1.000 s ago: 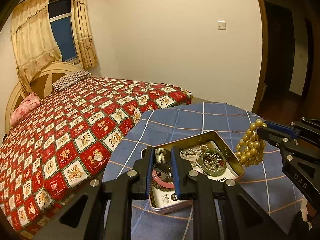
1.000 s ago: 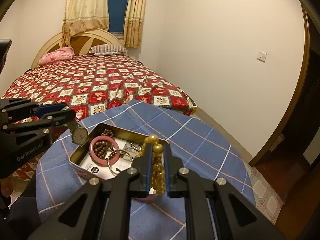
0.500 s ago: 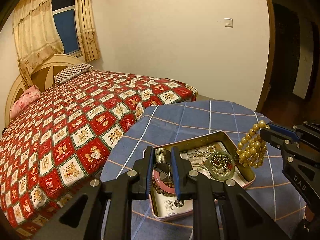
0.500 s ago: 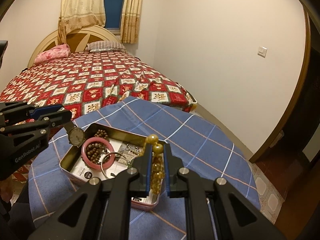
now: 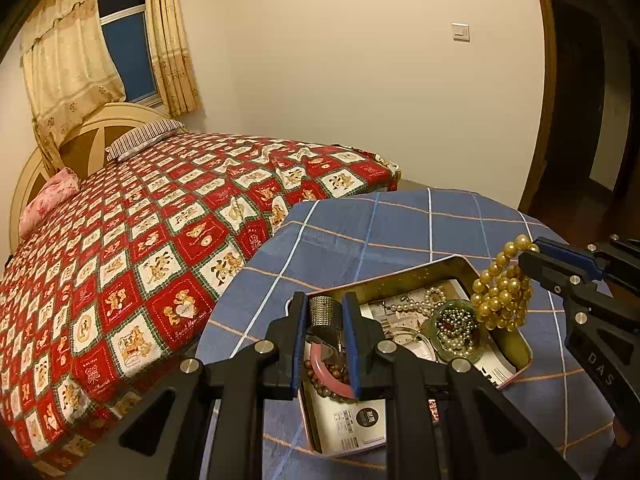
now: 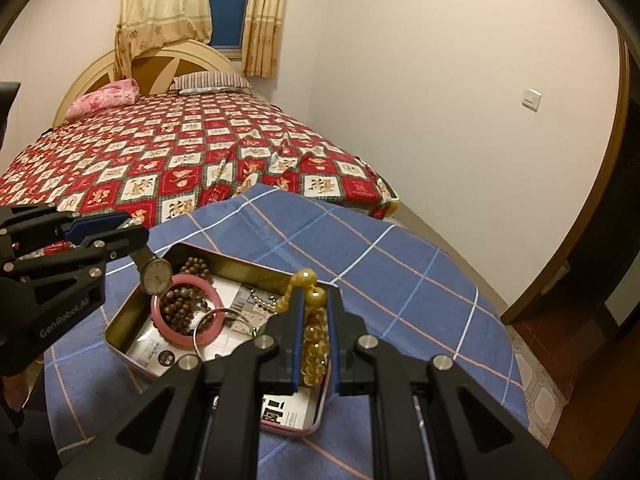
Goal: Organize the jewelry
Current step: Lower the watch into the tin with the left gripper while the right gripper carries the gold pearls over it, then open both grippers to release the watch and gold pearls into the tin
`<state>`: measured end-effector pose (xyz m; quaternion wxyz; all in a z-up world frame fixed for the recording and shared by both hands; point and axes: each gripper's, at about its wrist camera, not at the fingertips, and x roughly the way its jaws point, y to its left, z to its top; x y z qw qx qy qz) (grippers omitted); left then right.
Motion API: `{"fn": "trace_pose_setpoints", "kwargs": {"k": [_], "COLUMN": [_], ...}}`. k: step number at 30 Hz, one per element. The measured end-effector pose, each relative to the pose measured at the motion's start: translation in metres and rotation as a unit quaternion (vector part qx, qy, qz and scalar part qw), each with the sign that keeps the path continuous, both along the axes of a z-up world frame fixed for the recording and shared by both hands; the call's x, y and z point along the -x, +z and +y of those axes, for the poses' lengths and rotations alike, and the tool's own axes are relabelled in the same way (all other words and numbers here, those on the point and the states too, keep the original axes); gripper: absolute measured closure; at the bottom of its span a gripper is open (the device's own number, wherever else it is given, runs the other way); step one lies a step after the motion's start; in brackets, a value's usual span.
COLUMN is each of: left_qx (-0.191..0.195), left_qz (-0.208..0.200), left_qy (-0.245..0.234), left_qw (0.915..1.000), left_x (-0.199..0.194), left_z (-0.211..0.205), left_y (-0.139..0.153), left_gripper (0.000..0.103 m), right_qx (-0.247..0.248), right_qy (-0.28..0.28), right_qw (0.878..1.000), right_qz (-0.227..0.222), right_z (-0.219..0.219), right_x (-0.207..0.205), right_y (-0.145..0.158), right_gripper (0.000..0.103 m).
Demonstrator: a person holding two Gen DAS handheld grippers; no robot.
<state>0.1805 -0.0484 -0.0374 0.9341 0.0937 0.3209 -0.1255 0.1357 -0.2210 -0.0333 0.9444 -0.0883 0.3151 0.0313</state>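
Note:
My left gripper is shut on a wristwatch by its metal mesh band. In the right wrist view the watch hangs face-out from the left gripper over the left end of an open gold tin. Shut on a string of golden beads, my right gripper hovers above the tin's near right corner. The golden beads dangle over the tin at its right end. Inside lie a pink bangle around brown beads, a green bangle and a pearl strand.
The tin stands on a round table under a blue checked cloth. A bed with a red patterned cover touches the table's far left side. A dark doorway opens at the right, with tiled floor below the table edge.
Both grippers have drifted forward and slightly down toward the tin, each keeping its load. The tin now looks nearer and larger in both views.

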Motion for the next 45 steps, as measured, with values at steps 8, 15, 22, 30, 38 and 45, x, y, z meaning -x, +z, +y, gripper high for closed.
{"fn": "trace_pose_setpoints", "kwargs": {"k": [8,15,22,30,38,45], "left_qx": [-0.003,-0.007,-0.010,-0.016,-0.021,-0.025], "left_qz": [0.008,0.009,0.009,0.021,0.024,0.031], "left_qy": [0.000,-0.001,0.000,0.001,0.002,0.003], "left_qw": [1.0000,0.9999,0.9999,0.9996,0.9995,0.9992], "left_x": [-0.010,-0.015,-0.017,-0.022,-0.023,-0.027], "left_z": [-0.002,-0.005,-0.006,-0.002,-0.003,-0.003], "left_y": [-0.006,-0.009,-0.008,-0.017,-0.023,-0.031], "left_gripper": [0.085,0.085,0.085,0.085,0.085,0.085], "right_qx": [0.002,0.002,0.004,0.009,0.017,0.019], "right_qy": [0.000,0.000,0.002,0.006,0.007,0.006], "right_qw": [1.000,1.000,1.000,1.000,0.999,0.999], "right_qz": [0.010,0.015,0.019,0.027,0.034,0.042], "right_z": [0.002,0.003,0.005,0.010,0.012,0.012], "right_x": [-0.012,-0.020,-0.028,-0.033,-0.036,-0.040], "right_y": [-0.007,-0.011,-0.014,-0.023,-0.029,-0.037], "right_gripper": [0.090,0.090,0.090,0.090,0.090,0.090]}}
